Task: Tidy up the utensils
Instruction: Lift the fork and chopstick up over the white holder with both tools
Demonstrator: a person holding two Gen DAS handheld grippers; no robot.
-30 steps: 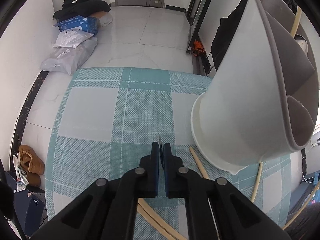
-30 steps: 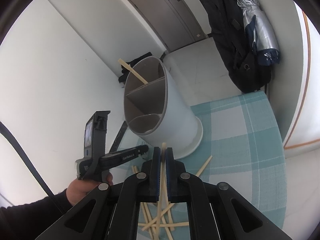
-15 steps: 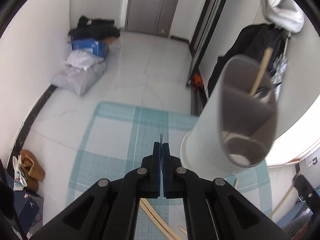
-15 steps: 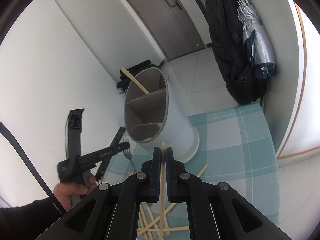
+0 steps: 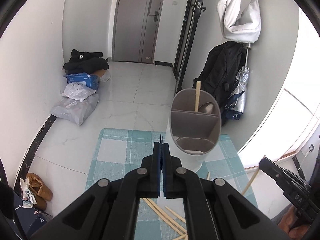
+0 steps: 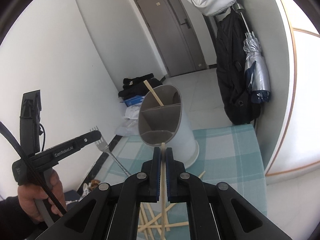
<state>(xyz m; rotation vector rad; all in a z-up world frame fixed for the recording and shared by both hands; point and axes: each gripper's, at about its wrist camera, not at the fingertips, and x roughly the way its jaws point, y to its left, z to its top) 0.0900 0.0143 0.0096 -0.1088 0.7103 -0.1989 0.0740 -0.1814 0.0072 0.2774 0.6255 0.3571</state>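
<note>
a: what have you got hold of right now?

b: my left gripper (image 5: pixel 161 147) is pinched fully together on a fork (image 6: pixel 103 143); from my own camera only a thin dark sliver of it pokes out past the pads, but the right view shows the tines up and the handle hanging below the jaws. my right gripper (image 6: pixel 164 153) is closed on a single chopstick (image 6: pixel 163 188), tip just past the pads, its tail running down toward 6 o'clock.

a: and the holder?

b: the white utensil holder (image 5: pixel 195 128) stands upright on the checked mat (image 5: pixel 112 154), at about 1 o'clock from my left jaws. one chopstick already leans in its far compartment; the near and middle ones look free. loose chopsticks (image 6: pixel 158 223) lie crossed on the mat below me.

a: how would you drop these in cleanly?

b: i judge one at a time is best. bring the chopstick over the far compartment, tip it steeper so the low end clears the rim, then let go. keep the fork well aside meanwhile, and give it its own compartment.
</note>
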